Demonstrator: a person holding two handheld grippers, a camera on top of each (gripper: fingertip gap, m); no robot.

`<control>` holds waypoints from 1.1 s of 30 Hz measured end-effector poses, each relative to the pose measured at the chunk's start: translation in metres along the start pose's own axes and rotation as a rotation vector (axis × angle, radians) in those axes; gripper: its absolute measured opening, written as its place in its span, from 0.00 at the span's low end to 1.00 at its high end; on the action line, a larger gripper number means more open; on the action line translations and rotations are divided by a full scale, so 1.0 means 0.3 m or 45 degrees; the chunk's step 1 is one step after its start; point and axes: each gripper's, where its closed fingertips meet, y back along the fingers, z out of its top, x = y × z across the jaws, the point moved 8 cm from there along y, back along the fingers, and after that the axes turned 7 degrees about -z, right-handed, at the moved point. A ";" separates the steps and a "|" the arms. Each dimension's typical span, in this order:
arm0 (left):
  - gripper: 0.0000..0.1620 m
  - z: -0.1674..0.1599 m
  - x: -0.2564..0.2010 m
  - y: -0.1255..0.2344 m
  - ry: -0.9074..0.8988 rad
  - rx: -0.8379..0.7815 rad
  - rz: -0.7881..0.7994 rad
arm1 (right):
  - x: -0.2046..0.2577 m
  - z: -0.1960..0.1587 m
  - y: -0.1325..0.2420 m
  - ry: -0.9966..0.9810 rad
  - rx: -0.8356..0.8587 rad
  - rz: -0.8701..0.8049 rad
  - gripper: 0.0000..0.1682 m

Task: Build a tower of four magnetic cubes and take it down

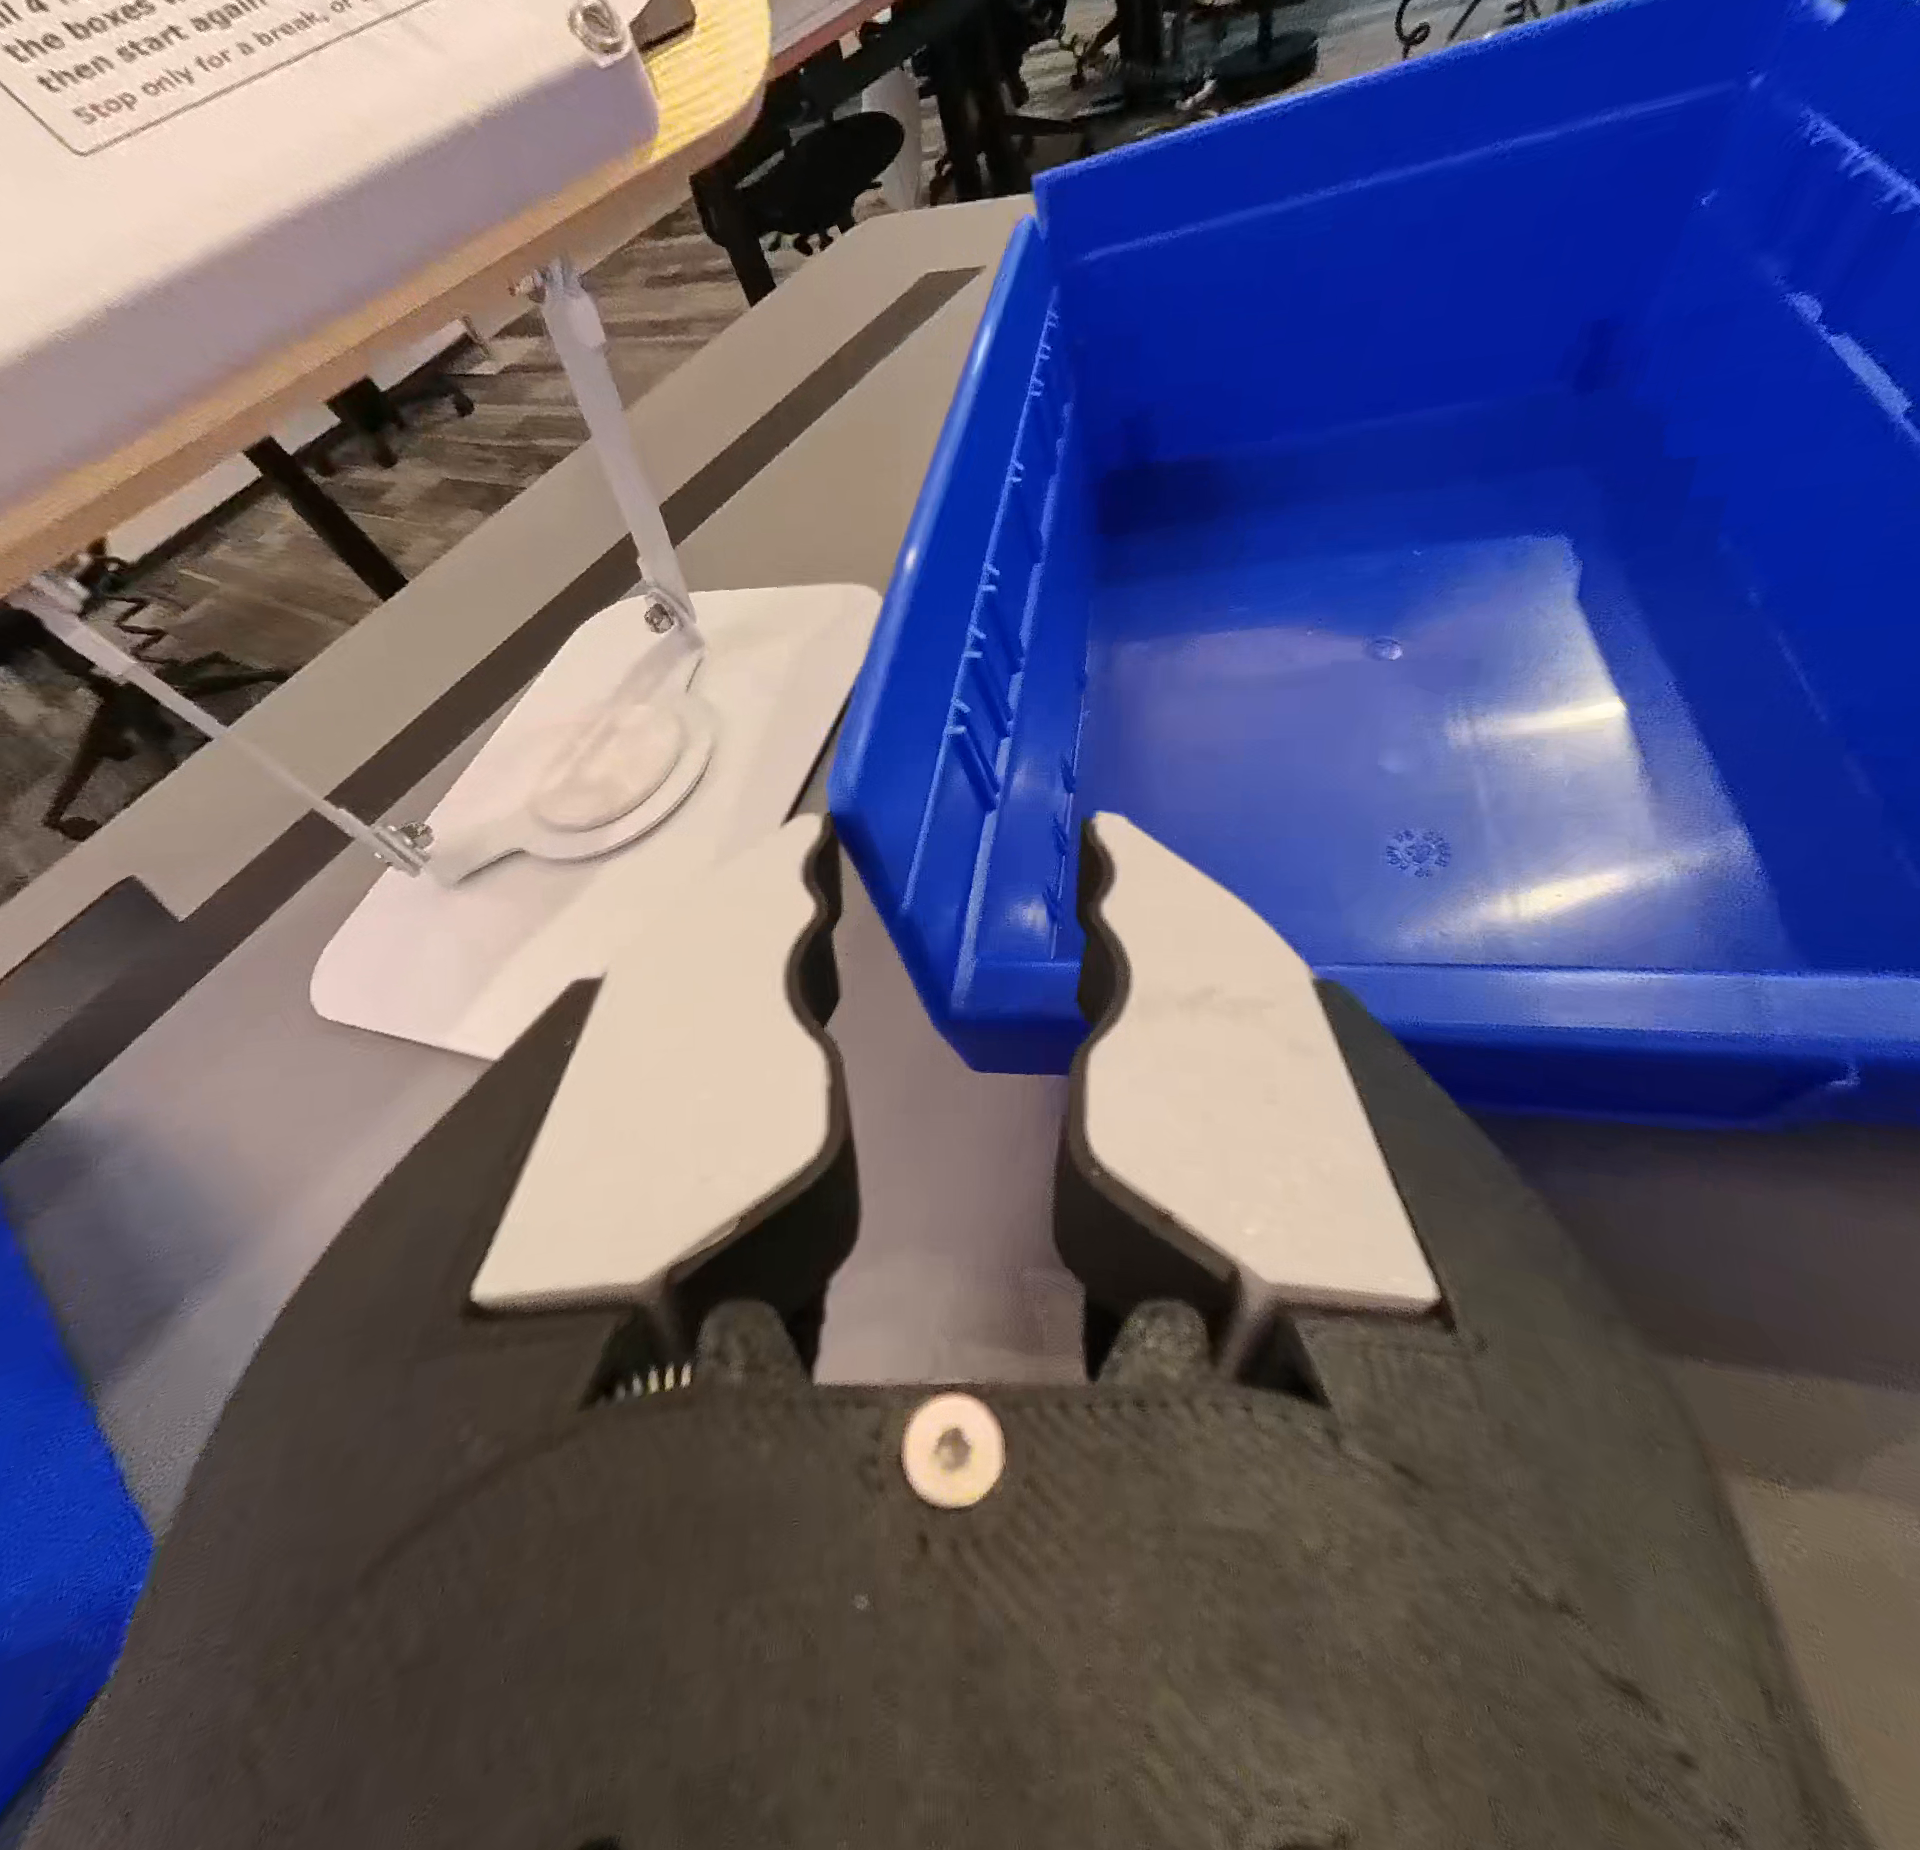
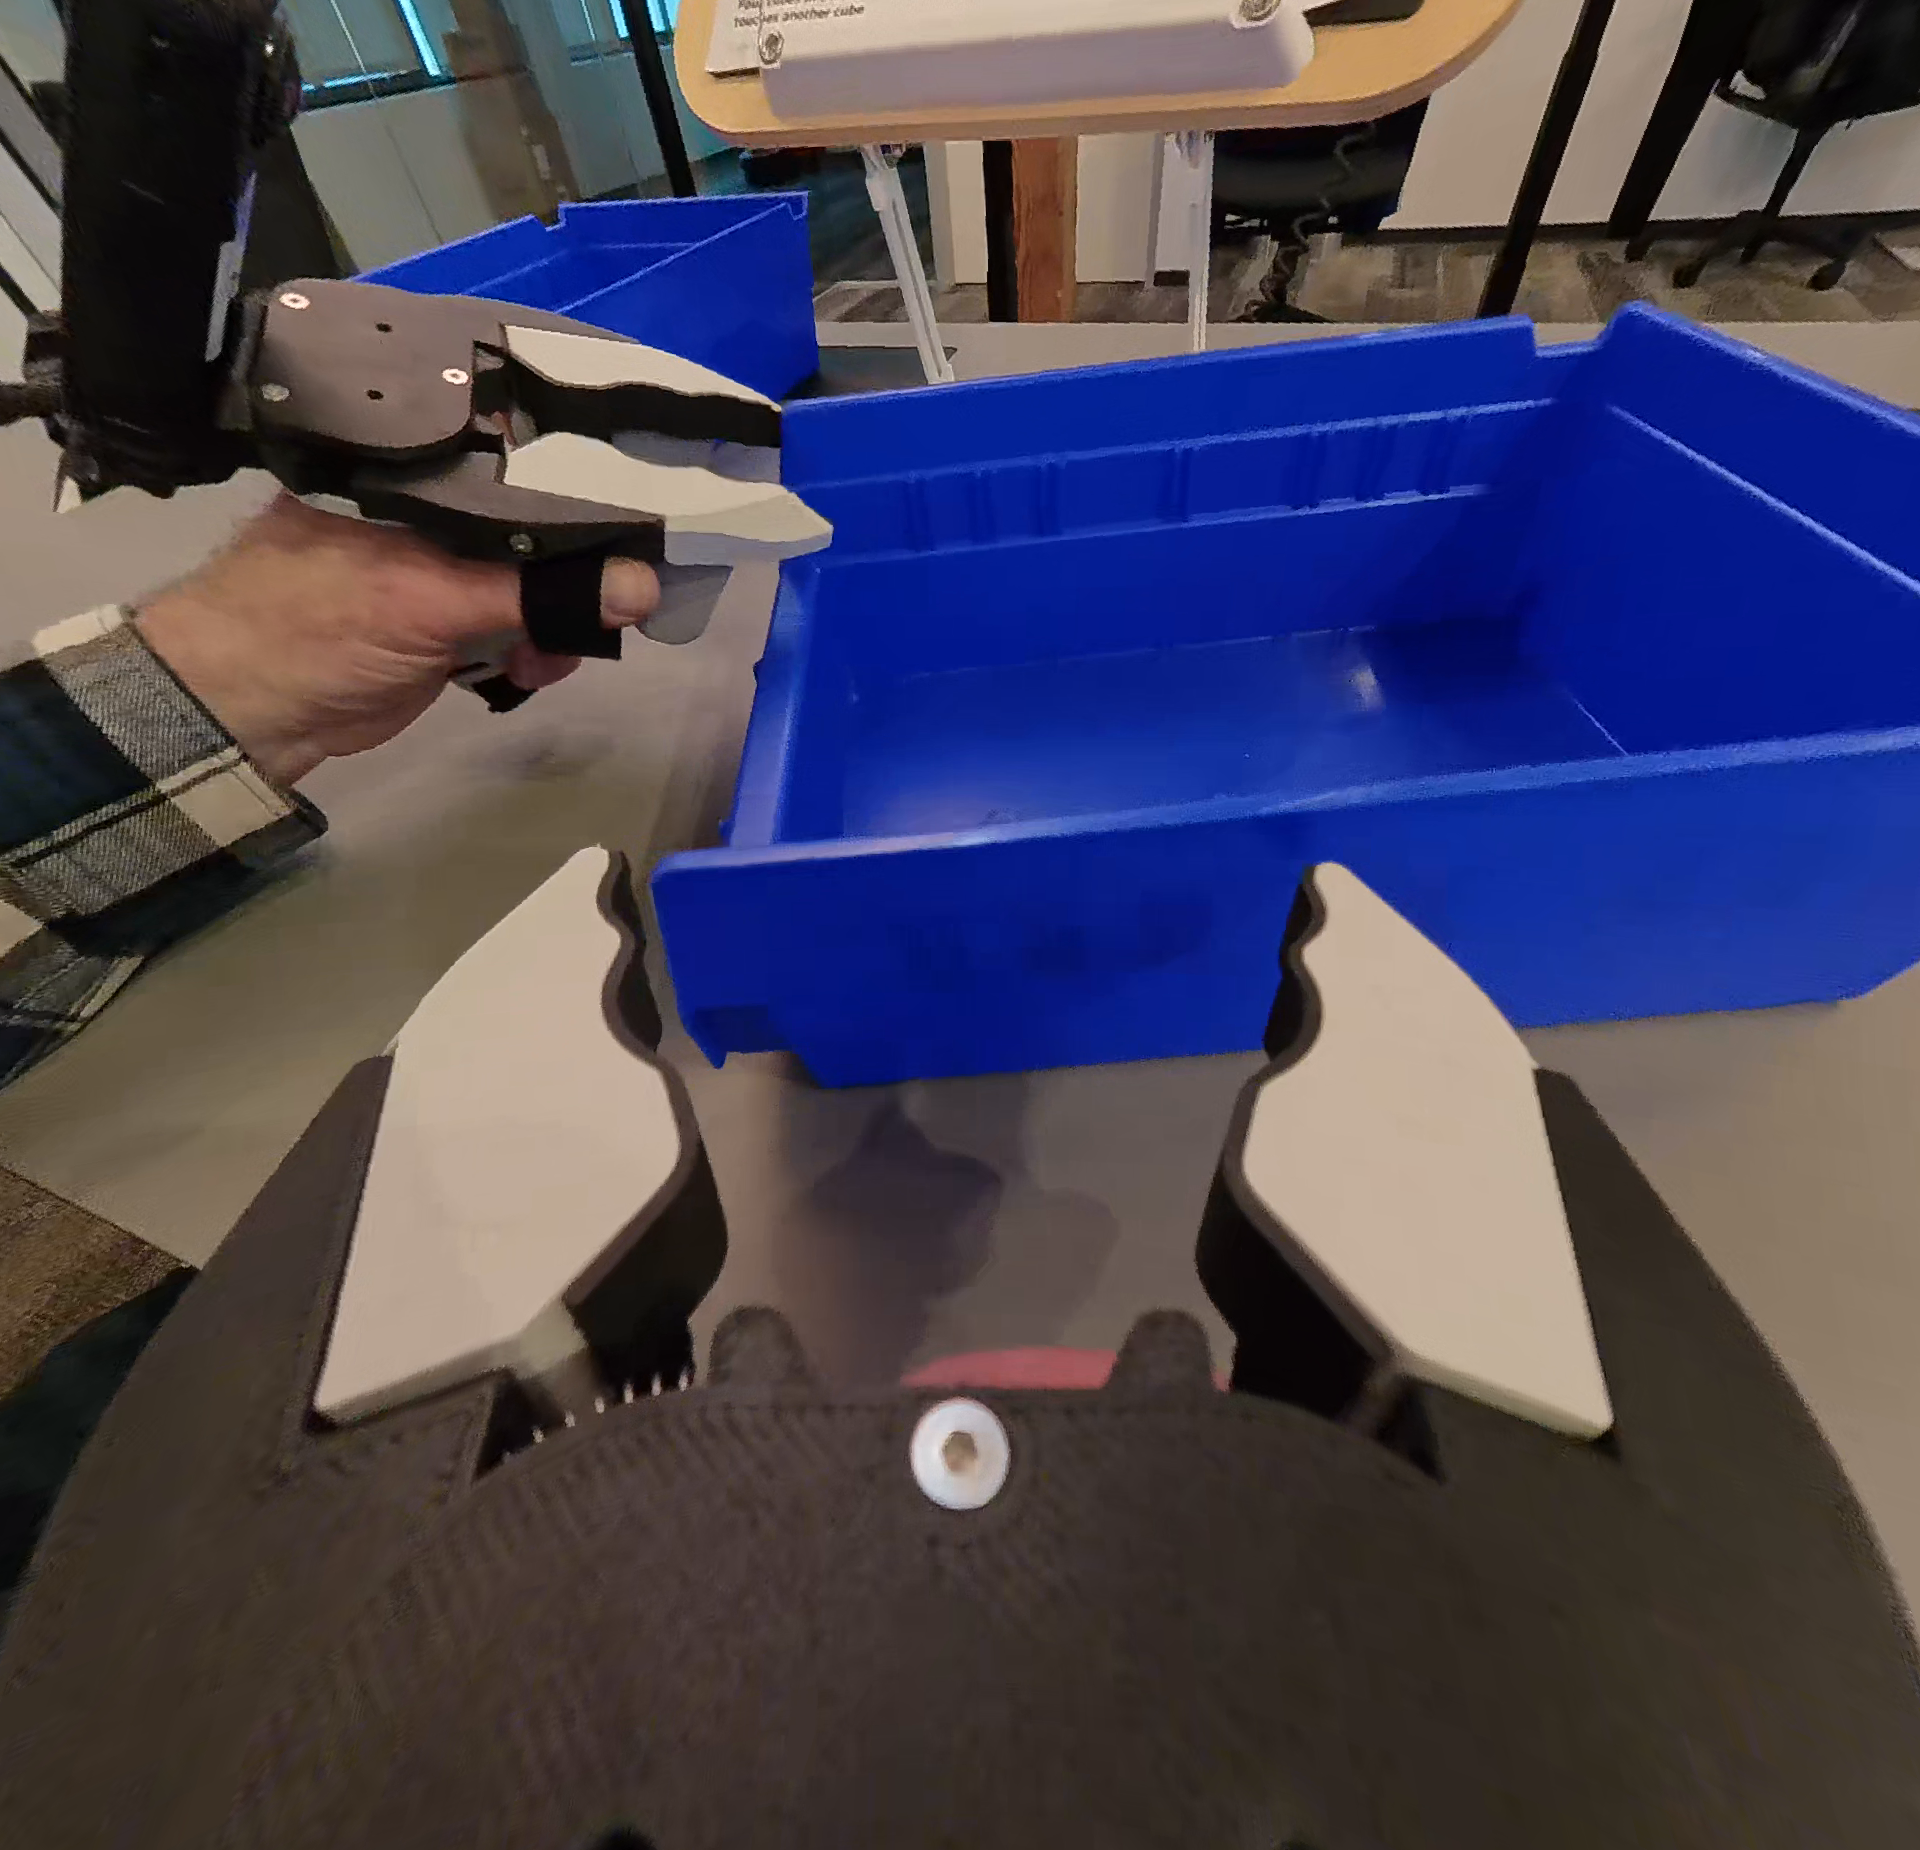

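No whole magnetic cube shows in either view. A red sliver (image 2: 997, 1369) peeks out just behind my right gripper's jaw base; I cannot tell what it is. My left gripper (image 1: 956, 844) is open and empty, its tips at the near left corner of an empty blue bin (image 1: 1403, 761). It also shows in the right wrist view (image 2: 805, 475), held by a hand (image 2: 343, 637) at the bin's left rim. My right gripper (image 2: 966, 870) is wide open and empty, above the grey table just in front of the same bin's front wall (image 2: 1039, 948).
A second blue bin (image 2: 623, 262) stands farther back left, and a blue bin edge (image 1: 52, 1437) shows at the left. A white stand base (image 1: 623, 761) with thin legs holds a sign board (image 1: 260, 65) left of the bin. Office chairs and desks stand beyond the table. The left gripper's tips are roughly 20 cm from the right gripper's.
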 end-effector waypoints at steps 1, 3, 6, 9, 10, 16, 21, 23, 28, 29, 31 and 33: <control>0.23 0.005 0.004 -0.005 0.000 0.000 -0.004 | -0.002 0.002 -0.002 0.005 -0.001 -0.005 0.70; 0.22 0.010 -0.002 -0.016 -0.030 0.013 -0.004 | -0.019 0.003 -0.002 0.011 0.004 -0.025 0.70; 0.16 0.028 -0.036 -0.019 -0.004 -0.007 -0.083 | -0.091 0.004 0.014 0.008 0.007 -0.082 0.69; 0.13 0.053 -0.113 -0.027 0.001 -0.027 -0.219 | -0.222 0.008 0.055 -0.027 -0.006 -0.160 0.57; 0.12 0.059 -0.136 -0.026 -0.016 -0.029 -0.243 | -0.268 0.009 0.068 -0.025 -0.002 -0.199 0.55; 0.20 0.104 -0.187 -0.050 0.059 -0.021 -0.111 | -0.371 0.025 0.079 0.038 0.049 -0.169 0.39; 0.19 0.111 -0.254 -0.119 0.086 0.034 -0.133 | -0.369 0.027 0.059 0.027 0.087 -0.161 0.38; 0.12 0.111 -0.255 -0.130 0.083 0.047 -0.064 | -0.378 0.022 0.062 0.052 0.083 -0.203 0.35; 0.06 0.136 -0.283 -0.168 0.077 0.065 -0.029 | -0.442 0.027 0.063 0.057 0.095 -0.287 0.26; 0.06 0.144 -0.293 -0.178 0.069 0.072 -0.020 | -0.462 0.029 0.058 0.064 0.100 -0.302 0.26; 0.06 0.159 -0.313 -0.204 0.083 0.071 -0.008 | -0.510 0.035 0.042 0.090 0.113 -0.326 0.24; 0.06 0.175 -0.331 -0.237 0.107 0.066 0.036 | -0.567 0.046 0.018 0.092 0.128 -0.332 0.22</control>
